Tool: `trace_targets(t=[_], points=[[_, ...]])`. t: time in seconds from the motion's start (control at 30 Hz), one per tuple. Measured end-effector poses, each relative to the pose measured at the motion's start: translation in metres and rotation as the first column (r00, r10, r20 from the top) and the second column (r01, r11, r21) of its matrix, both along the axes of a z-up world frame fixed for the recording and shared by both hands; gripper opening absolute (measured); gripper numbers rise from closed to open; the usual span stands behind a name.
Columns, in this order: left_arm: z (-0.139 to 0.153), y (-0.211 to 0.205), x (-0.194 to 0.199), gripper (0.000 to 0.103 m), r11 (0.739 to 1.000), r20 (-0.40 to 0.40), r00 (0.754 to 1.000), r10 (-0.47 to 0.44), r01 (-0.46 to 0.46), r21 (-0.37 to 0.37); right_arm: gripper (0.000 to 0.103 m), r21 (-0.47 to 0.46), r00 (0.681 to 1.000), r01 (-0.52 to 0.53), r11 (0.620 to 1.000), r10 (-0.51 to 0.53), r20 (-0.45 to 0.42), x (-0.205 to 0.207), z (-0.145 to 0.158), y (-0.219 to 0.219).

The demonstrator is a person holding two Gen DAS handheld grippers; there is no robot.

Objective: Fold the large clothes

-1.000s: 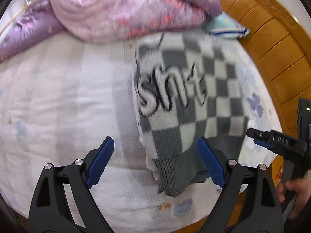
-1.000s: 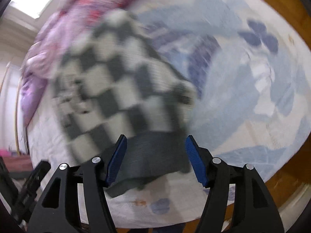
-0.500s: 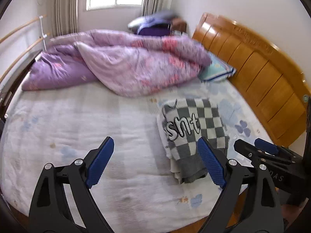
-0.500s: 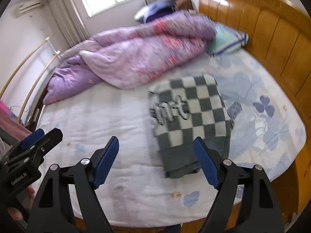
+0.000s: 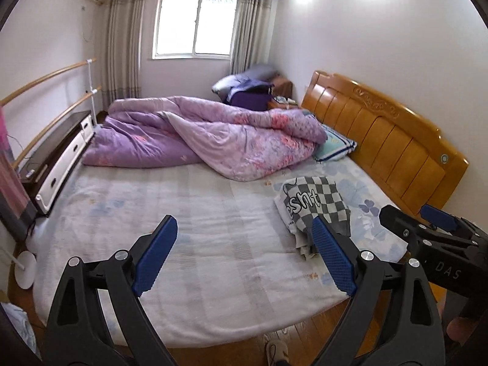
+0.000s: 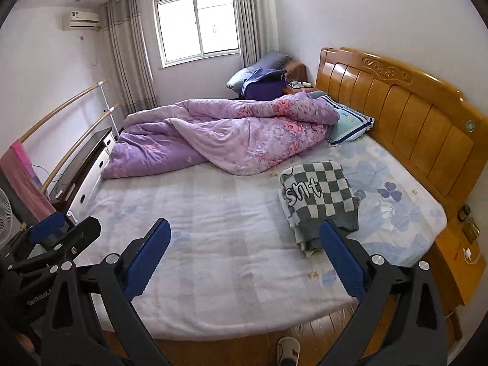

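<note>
A folded grey-and-white checkered sweater (image 5: 315, 206) with "snt" lettering lies on the right side of the bed (image 5: 195, 213), near the headboard; it also shows in the right wrist view (image 6: 320, 198). My left gripper (image 5: 244, 259) is open and empty, held back over the bed's near edge. My right gripper (image 6: 244, 259) is open and empty, also held back from the bed. Each gripper shows at the edge of the other's view.
A crumpled purple floral duvet (image 5: 213, 134) and a blue pillow (image 5: 335, 146) lie at the far side. A wooden headboard (image 5: 381, 140) runs along the right. A low cabinet (image 5: 58, 164) stands left. A bedside table (image 6: 457, 253) is at right.
Both grippers have pulled up and back from the folded sweater, from right above it to well clear of the bed. The sweater stays where it lay.
</note>
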State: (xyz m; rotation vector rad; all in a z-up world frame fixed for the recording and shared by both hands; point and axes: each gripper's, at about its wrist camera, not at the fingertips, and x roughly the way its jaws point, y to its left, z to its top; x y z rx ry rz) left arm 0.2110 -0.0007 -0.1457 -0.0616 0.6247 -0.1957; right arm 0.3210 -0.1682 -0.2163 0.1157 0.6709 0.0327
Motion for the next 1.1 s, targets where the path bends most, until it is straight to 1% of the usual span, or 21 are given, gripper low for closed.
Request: trace_targets(t=[0.03, 0.13, 0.23, 0.3, 0.43, 0.57, 0.83, 1.1], points=[[0.01, 0.009, -0.014, 0.093, 1.0, 0.008, 1.0, 0.001, -0.001, 0.0, 0.094, -0.003, 1.0, -0.01, 1.0, 0.01, 0.012, -0.015, 0.011, 0.009], [0.034, 0.031, -0.047, 0.093, 1.0, 0.048, 0.999, 0.011, -0.011, 0.003, 0.095, -0.028, 0.998, -0.016, 0.999, 0.018, 0.059, -0.05, 0.033, 0.032], [0.051, 0.047, -0.074, 0.094, 0.999, 0.085, 0.996, 0.035, -0.036, 0.018, 0.095, -0.039, 0.995, -0.031, 0.999, 0.035, 0.095, -0.076, 0.048, 0.052], [0.059, 0.057, -0.09, 0.097, 0.999, 0.089, 0.995, 0.04, -0.042, 0.019, 0.095, -0.049, 0.993, -0.03, 0.998, 0.035, 0.115, -0.089, 0.056, 0.059], [0.072, 0.07, -0.11, 0.097, 0.998, 0.091, 0.994, 0.059, -0.059, -0.004, 0.095, -0.06, 0.987, -0.038, 0.997, 0.046, 0.155, -0.116, 0.074, 0.072], [0.08, 0.08, -0.123, 0.097, 0.998, 0.08, 0.995, 0.058, -0.055, -0.033, 0.095, -0.062, 0.983, -0.045, 0.997, 0.056, 0.173, -0.132, 0.085, 0.078], [0.091, 0.077, -0.136, 0.097, 0.999, 0.125, 0.991, 0.049, -0.048, -0.006, 0.095, -0.066, 0.977, -0.037, 0.997, 0.05, 0.209, -0.149, 0.095, 0.079], [0.097, 0.072, -0.142, 0.097, 0.999, 0.147, 0.988, 0.043, -0.044, 0.001, 0.095, -0.07, 0.974, -0.046, 0.996, 0.06, 0.22, -0.153, 0.099, 0.082]])
